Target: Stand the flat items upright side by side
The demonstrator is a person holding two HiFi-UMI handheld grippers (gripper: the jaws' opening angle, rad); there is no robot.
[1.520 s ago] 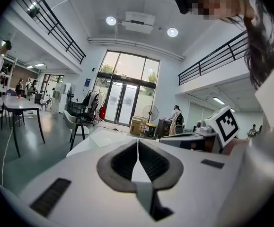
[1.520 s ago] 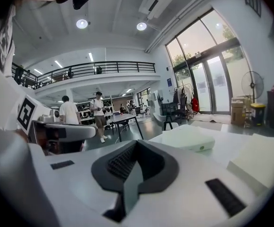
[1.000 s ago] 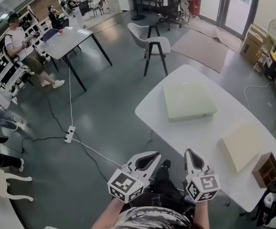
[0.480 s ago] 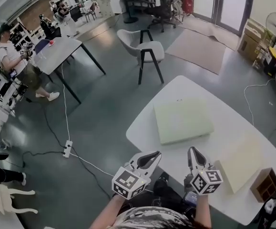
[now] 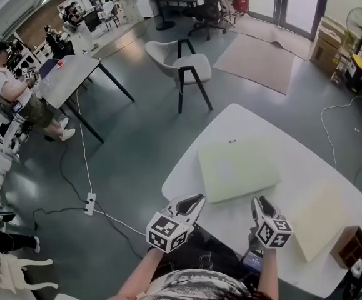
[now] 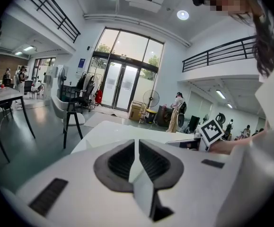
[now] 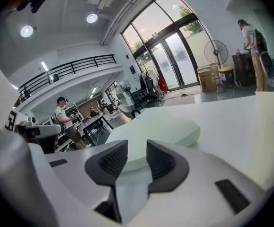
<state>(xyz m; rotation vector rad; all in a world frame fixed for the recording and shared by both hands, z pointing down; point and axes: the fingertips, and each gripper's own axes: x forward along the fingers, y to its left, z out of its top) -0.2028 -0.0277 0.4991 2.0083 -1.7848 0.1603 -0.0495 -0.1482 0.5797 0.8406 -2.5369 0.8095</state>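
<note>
Two flat items lie on the white table (image 5: 293, 161): a pale green square pad (image 5: 237, 167) in its middle and a cream pad (image 5: 321, 220) toward the near right. My left gripper (image 5: 193, 200) hovers over the table's near left edge, short of the green pad, with its jaws shut and empty (image 6: 137, 143). My right gripper (image 5: 260, 200) is above the table between the two pads. Its jaws have just been opening and stand slightly apart with nothing between them (image 7: 137, 145). The green pad (image 7: 160, 129) lies just ahead of them.
A small wooden box (image 5: 349, 245) sits at the table's near right corner. A white chair (image 5: 190, 64) stands beyond the table. To the left are another table (image 5: 68, 80), a seated person (image 5: 18, 92), and a power strip (image 5: 90, 199) with cables on the floor.
Both grippers have moved forward and down toward the table, now reaching over its near edge. The right jaws have parted a little. The left jaws stay shut.
</note>
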